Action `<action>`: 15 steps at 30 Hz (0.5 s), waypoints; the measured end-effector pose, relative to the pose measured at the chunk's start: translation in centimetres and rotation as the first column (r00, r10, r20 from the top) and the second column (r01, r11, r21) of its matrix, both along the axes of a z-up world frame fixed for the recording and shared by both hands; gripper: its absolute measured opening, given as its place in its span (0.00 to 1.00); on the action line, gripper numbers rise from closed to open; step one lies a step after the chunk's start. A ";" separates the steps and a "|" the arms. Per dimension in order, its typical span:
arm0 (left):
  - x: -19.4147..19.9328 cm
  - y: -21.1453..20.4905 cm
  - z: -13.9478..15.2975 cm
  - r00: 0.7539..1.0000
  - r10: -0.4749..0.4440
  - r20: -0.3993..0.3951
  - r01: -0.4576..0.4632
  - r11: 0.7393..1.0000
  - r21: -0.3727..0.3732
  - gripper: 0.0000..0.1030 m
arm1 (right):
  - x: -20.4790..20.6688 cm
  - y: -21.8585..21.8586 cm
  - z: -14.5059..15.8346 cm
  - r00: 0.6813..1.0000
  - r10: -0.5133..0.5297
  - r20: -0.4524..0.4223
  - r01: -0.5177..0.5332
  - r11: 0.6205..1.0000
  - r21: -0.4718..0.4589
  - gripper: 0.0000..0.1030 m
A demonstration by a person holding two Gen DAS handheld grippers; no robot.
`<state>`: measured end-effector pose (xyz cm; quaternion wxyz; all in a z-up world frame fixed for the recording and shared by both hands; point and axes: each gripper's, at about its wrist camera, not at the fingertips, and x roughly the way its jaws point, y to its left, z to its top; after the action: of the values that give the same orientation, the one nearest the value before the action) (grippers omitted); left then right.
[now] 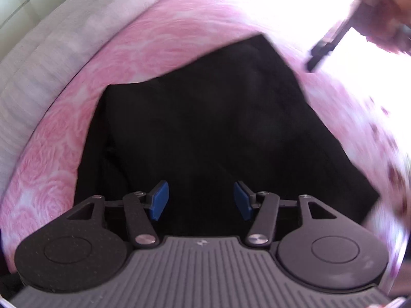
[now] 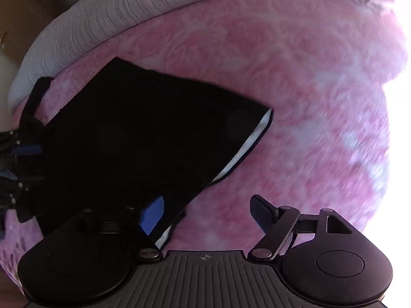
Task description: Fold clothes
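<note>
— Black cloth is filling my left wrist view: the black garment (image 1: 213,128) is lying flat on the pink rose-patterned bedspread (image 1: 179,28), already doubled over by the look of it. What are you reading on your side?

— I'm seeing the same garment (image 2: 133,138) from the right wrist, off to the left of the frame, with a pale lining showing along its nearer edge. My right gripper (image 2: 208,215) is hanging over that edge with its jaws standing wide apart, nothing between them; one blue pad is over the cloth, the other over bare bedspread (image 2: 295,89).

— And the left gripper (image 1: 201,200) is pointing down at the cloth's middle, jaws apart about halfway, holding nothing. I'm catching the right gripper (image 1: 331,46) blurred at the upper right of my view, beyond the garment's far corner.

— So the garment is lying between the two of us, its long axis running from my edge toward your side.

— I'm judging the left the better placed: cloth is directly beneath it. The right is only straddling the border, so I'd be reaching leftward for a hem.

— Agreed. A grey ribbed blanket (image 2: 108,18) is bunching along the far side, well clear of the fold.
</note>
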<state>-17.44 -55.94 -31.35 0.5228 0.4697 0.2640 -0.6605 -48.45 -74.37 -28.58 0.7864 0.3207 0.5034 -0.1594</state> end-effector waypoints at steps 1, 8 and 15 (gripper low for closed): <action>-1.0 1.6 -0.1 0.998 -0.059 0.005 0.060 0.998 -0.005 0.51 | -0.7 1.0 -0.7 0.999 -0.050 0.008 0.050 0.998 0.049 0.75; -6.9 12.8 -4.0 0.844 -0.514 0.154 0.524 0.851 -0.031 0.52 | -3.6 9.1 -4.5 0.973 -0.231 0.017 0.222 0.952 0.210 0.75; -8.7 14.9 -8.9 0.778 -0.542 0.319 0.585 0.809 -0.052 0.42 | -3.6 8.8 -4.8 0.925 -0.359 0.124 0.341 0.928 0.148 0.75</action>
<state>-26.09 -41.00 -40.27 0.3668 0.5781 -0.0179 -0.7286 -52.00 -65.53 -33.40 0.7592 0.4647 0.3865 -0.2415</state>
